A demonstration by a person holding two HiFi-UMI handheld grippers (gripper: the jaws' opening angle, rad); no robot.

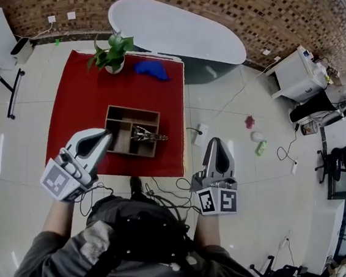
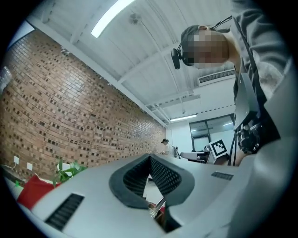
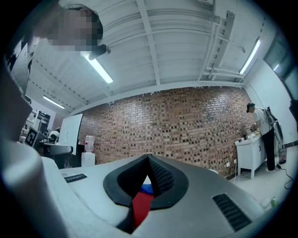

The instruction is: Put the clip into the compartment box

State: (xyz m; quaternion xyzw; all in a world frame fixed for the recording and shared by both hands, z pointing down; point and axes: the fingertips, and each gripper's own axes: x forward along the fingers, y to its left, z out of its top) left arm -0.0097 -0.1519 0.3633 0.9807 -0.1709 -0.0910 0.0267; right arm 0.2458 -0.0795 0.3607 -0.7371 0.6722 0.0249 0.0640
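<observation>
Lying in wooden box: metal clip; left gripper, right gripper pressed together.

An office-like lab workroom: a long brick wall, glossy white floor tiles and ceiling strip lights. There is a white oval table, a black office chair and a white cabinet. A whiteboard stands near a water dispenser, and loose cables trail underfoot.
</observation>
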